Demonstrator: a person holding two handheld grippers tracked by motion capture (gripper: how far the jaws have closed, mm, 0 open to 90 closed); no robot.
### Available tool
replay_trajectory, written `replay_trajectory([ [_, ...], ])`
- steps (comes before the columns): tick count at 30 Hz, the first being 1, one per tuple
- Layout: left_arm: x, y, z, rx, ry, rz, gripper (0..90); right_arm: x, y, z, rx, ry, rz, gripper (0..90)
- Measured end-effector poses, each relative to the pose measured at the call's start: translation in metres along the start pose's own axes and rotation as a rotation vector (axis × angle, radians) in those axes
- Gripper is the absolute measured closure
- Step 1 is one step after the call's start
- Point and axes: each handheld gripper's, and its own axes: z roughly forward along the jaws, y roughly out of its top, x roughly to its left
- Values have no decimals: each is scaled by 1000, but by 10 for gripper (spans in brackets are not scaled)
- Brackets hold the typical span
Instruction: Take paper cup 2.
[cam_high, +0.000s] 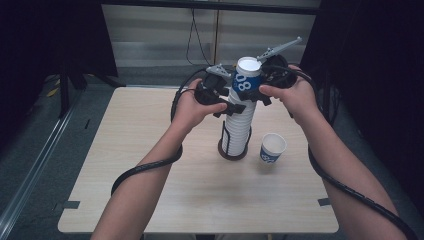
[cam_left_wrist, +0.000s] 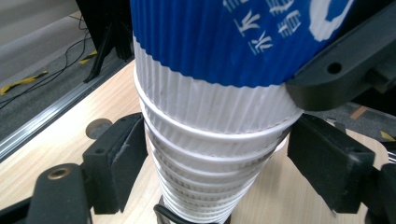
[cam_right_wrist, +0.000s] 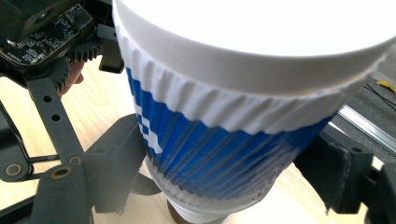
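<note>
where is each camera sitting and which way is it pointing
High view: above the person's side, looking forward and down at the table; both forearms, left gripper and right gripper show.
Left gripper view: between its black jaws, facing the cup stack.
Right gripper view: facing the top cup.
All share the stack.

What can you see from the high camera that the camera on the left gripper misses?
High view alone: the whole table, both of the person's hands with their grippers, a loose single cup standing right of the stack, and the stack's dark base holder.

Left gripper view alone: the left gripper with its pads on either side of the ribbed white cups just under the top one, and the nested rims close up.

Both: the cup stack and its blue-and-white top cup.
</note>
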Motion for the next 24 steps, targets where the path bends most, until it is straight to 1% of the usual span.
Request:
replay_trajectory([
  [1,0,0,0,0,0,0,228,0,0,0,0,0,0,196],
  [2,0,-2,1,1,-2,11,230,0,0,0,-2,-3,1,196],
  [5,0,-2,1,6,0,18,236,0,1,0,1,-7,-2,197],
  [6,0,-2,1,29,17,41,239,0,1,0,2,-7,-3,197],
  [7,0,-2,1,29,17,41,271,0,1,0,2,-7,-3,197],
  [8,1,-4,1,18,9,41,272,0,1,1,-3,-8,-5,197],
  [9,1,-4,1,18,9,41,272,0,0,1,-6,-6,-4,197],
  [10,2,-5,0,7,-3,38,272,0,0,0,-4,-6,-6,197],
  [11,2,-6,0,1,-3,26,272,-1,1,0,3,-7,-6,197],
  [13,2,-6,0,2,-1,30,267,-1,1,0,4,-6,-6,196],
  [14,2,-7,0,-12,2,24,256,-1,0,0,-1,-4,-11,196],
  [15,2,-7,0,-12,2,24,203,-1,0,0,-1,-4,-11,196],
  [16,2,-8,1,-17,0,13,203,-1,0,0,-4,-1,-10,196],
  [17,3,-8,1,-14,-2,-2,154,-1,-1,0,-7,-1,-8,196],
  [18,3,-8,1,-25,-7,-5,169,-2,-1,-1,-6,-1,-8,196],
  [19,3,-7,1,-25,-16,7,148,-2,-1,-1,-7,-3,-5,196],
  [21,2,-5,1,-30,-20,10,153,-2,-1,-1,-7,-3,-2,196],
  [22,0,-3,2,-36,-8,15,151,-1,-1,0,-9,-1,-7,196],
  [24,0,-1,4,-51,5,-4,152,-1,-1,0,-11,-6,-6,195],
])
